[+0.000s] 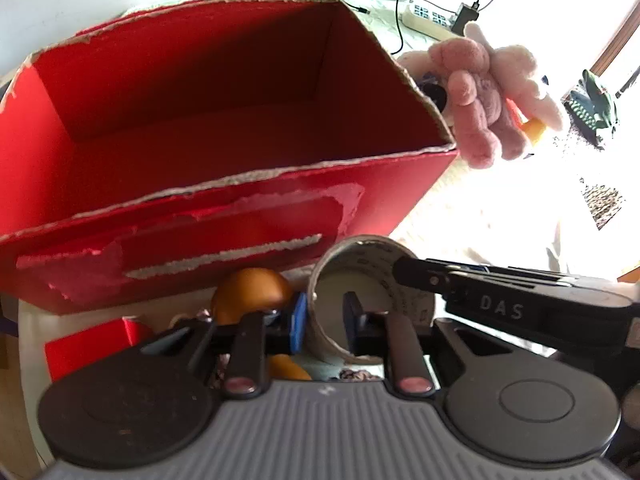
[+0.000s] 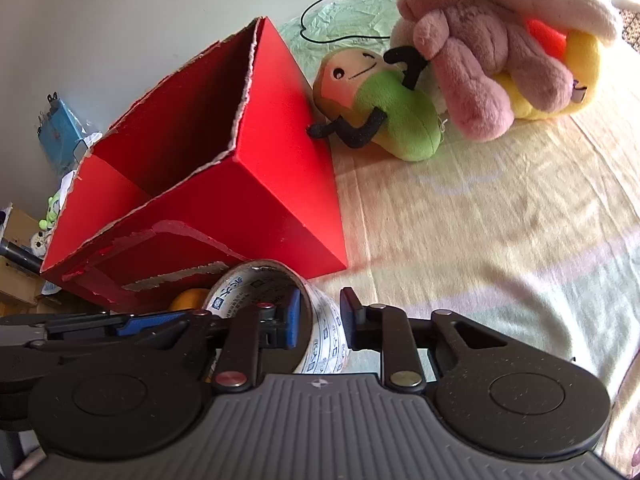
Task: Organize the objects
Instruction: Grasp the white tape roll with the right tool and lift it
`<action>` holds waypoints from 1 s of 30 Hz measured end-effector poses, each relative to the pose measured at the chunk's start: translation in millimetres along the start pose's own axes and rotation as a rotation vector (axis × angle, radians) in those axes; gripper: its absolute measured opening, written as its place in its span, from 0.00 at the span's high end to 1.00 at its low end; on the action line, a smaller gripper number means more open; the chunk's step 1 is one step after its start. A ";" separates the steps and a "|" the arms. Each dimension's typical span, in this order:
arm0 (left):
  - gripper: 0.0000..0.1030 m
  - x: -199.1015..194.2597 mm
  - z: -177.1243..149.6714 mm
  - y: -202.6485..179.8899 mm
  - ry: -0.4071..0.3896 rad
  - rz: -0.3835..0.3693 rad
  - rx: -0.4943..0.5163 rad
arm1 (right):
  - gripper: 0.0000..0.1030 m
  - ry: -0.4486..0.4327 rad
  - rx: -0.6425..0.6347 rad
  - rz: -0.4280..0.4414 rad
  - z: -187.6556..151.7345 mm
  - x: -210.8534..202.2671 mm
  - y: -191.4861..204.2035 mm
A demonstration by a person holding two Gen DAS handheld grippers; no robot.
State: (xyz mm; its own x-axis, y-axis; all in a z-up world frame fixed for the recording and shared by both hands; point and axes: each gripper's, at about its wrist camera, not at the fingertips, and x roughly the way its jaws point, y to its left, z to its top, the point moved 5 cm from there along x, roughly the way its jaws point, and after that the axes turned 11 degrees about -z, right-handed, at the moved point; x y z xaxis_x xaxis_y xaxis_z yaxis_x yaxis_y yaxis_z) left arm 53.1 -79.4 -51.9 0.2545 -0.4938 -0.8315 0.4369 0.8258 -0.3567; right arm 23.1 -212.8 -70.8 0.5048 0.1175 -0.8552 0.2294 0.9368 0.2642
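Note:
A roll of printed tape (image 1: 372, 296) is held just in front of the open red cardboard box (image 1: 224, 92), below its rim. My left gripper (image 1: 326, 320) straddles the roll's wall, one finger inside and one outside. My right gripper (image 2: 320, 316) straddles the same roll (image 2: 280, 312) from the other side, with a small gap at its right pad (image 2: 350, 316). The right gripper's finger shows in the left wrist view (image 1: 480, 284) touching the roll. The box (image 2: 224, 184) looks empty inside.
Plush toys lie right of the box: a pink one (image 1: 480, 96) (image 2: 480, 60), a green-and-tan one (image 2: 392, 104), a yellow one (image 2: 560, 80). An orange ball (image 1: 252, 292) and a small red box (image 1: 92, 348) sit below the roll. A power strip (image 1: 432, 16) lies behind. Bedding (image 2: 500, 220) spreads right.

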 end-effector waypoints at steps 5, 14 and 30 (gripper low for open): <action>0.85 6.0 0.4 2.4 0.009 0.011 0.003 | 0.80 0.028 0.025 0.036 -3.4 6.8 -0.4; 0.96 9.5 -3.0 2.4 0.008 0.030 0.037 | 0.82 0.019 0.019 0.005 -8.2 -0.9 -2.3; 0.96 -63.1 23.9 -62.9 -0.186 -0.119 0.286 | 0.83 -0.249 0.063 -0.064 15.2 -106.0 -12.7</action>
State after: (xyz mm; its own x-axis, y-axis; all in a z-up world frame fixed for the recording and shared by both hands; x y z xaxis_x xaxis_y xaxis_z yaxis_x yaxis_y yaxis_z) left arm 30.2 -106.6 33.1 0.3286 -0.6447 -0.6902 0.6897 0.6631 -0.2909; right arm -20.7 -242.2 23.4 0.6754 -0.0334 -0.7367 0.3146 0.9166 0.2468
